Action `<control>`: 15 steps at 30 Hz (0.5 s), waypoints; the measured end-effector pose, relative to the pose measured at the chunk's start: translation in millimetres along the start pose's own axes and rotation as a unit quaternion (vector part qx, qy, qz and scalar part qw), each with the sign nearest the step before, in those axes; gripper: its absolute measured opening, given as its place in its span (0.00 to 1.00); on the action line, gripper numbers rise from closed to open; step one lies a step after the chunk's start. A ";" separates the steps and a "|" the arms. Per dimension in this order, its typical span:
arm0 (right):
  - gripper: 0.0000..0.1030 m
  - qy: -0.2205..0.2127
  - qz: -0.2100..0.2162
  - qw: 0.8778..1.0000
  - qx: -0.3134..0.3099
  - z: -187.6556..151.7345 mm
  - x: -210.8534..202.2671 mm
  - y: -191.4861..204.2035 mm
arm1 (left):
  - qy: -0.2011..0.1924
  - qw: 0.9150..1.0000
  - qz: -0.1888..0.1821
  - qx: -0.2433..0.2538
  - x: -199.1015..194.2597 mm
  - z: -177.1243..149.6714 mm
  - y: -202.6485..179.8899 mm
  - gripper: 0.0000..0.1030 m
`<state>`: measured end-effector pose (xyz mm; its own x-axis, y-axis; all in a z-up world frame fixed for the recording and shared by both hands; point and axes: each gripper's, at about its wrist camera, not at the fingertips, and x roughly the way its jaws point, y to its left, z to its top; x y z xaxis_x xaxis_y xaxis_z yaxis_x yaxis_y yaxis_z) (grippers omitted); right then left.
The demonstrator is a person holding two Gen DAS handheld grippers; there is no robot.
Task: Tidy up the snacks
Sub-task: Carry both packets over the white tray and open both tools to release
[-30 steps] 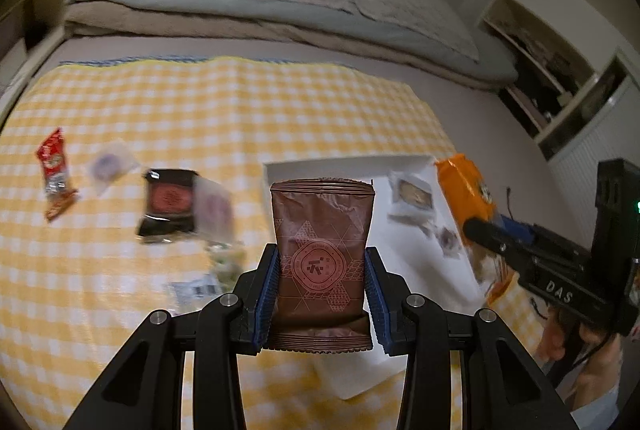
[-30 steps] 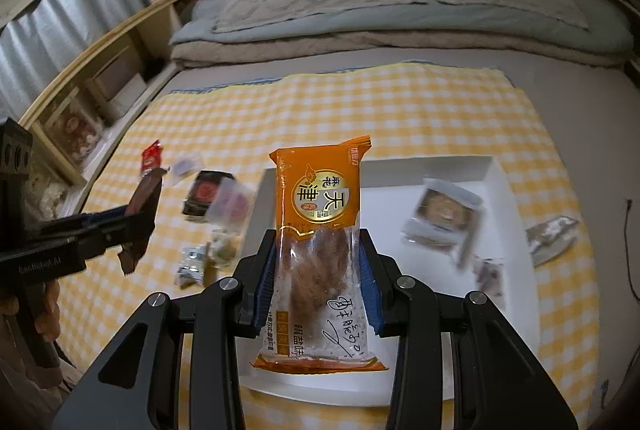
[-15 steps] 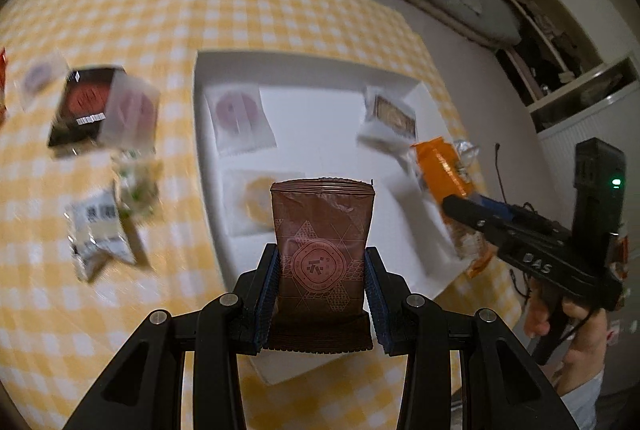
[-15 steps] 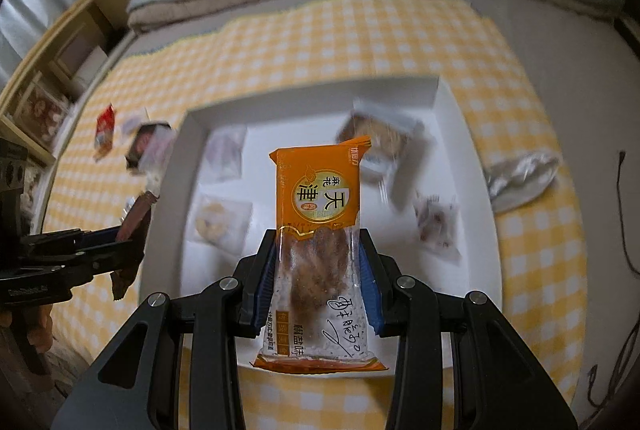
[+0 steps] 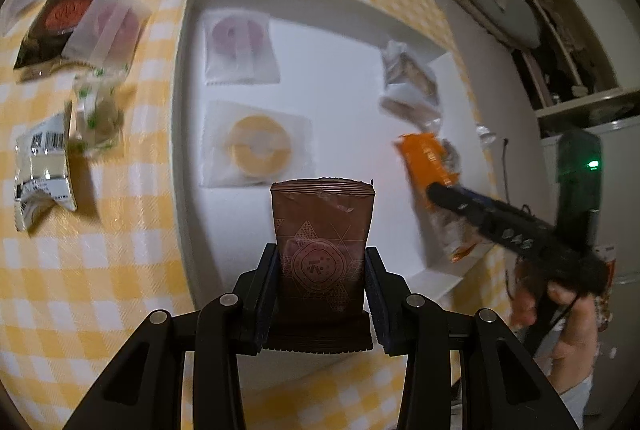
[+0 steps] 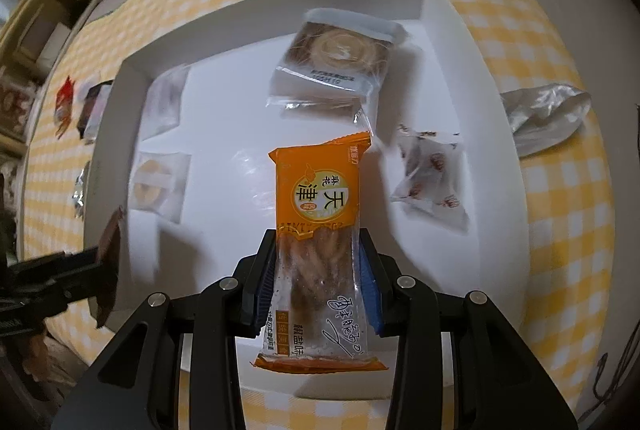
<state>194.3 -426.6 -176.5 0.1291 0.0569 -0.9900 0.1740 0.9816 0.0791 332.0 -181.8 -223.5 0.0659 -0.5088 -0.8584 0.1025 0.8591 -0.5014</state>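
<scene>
**Left wrist view: two packs over the tray**

Left wrist view gives me the white tray [image 5: 188, 78] partly filled: a pink ring pack [image 5: 240, 48] at 11 o'clock, a yellow one [image 5: 258, 144] just beyond my pouch, more at 1 o'clock. Several snacks [image 5: 76, 30] lie on the checked cloth [image 5: 100, 262] at 10 o'clock, so I judge sorting unfinished. My left hand-held gripper [image 5: 322, 272] is clamped on the brown pouch [image 5: 323, 230]; my right hand-held gripper [image 6: 316, 270] is clamped on the orange pack [image 6: 316, 214], both over the tray.
</scene>
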 end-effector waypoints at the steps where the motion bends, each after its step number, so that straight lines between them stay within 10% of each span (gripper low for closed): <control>1: 0.37 -0.001 0.000 1.000 0.002 1.1 0.2 -2.0 | 0.001 1.000 0.006 -0.001 2.4 2.2 2.4 0.39; 15: 0.37 -0.003 -0.020 1.000 0.015 0.9 -6.2 -10.4 | -0.016 0.998 0.055 0.040 -21.2 -11.9 10.4 0.39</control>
<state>192.6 -437.2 -171.1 0.1277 0.0157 -0.9917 0.2086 0.9771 0.0424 319.8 -161.4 -211.8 0.1126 -0.4135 -0.9035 0.1716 0.9037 -0.3922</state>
